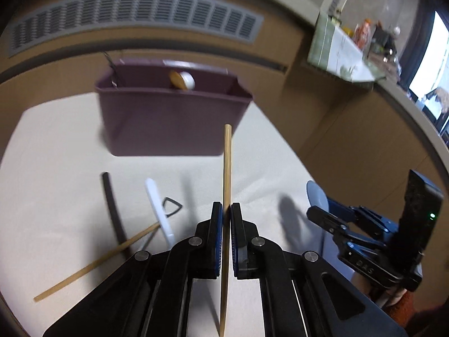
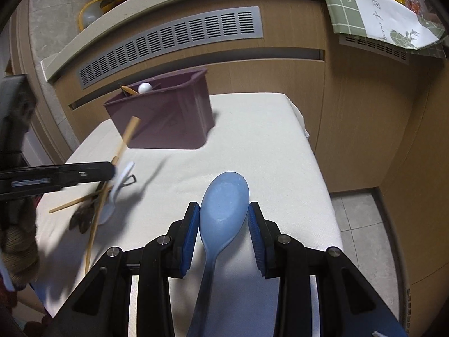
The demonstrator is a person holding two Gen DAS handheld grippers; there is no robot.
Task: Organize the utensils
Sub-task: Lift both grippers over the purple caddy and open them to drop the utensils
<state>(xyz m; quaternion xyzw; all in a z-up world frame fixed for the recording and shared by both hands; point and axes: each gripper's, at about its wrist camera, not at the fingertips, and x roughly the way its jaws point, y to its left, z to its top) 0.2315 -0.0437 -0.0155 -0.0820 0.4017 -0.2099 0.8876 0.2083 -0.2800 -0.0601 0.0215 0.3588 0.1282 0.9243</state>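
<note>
Two wooden chopsticks show in the left wrist view: one thin wooden chopstick [image 1: 226,196] stands nearly upright, clamped between the pads of the left tongs [image 1: 226,216], and a second wooden chopstick [image 1: 95,264] lies flat on the cream cloth-covered table [image 1: 266,174] at the near left. No earlier picture is given, so only the closed grip on the stick can be told.

One pale blue plastic spoon [image 2: 224,205] sits bowl forward between the pads of the right tongs [image 2: 224,213]; the left pad touches the bowl's edge and the right pad lies just against the other edge, so the tongs are clamped on the spoon.

One dark purple rectangular plastic bin [image 1: 171,123] stands at the far side of the table, in front of a wooden cabinet with one long grey slotted vent [image 1: 134,19]. Inside the bin one round white-and-tan object [image 1: 182,80] shows above the rim, and thin handles poke up at its left corner; I cannot tell what they belong to.

On the table between the bin and the left tongs lie one white plastic spoon [image 1: 158,207], one black stick-like handle [image 1: 112,205], and one black wire loop handle [image 1: 171,206], all close together with the loose chopstick crossing them.
</note>
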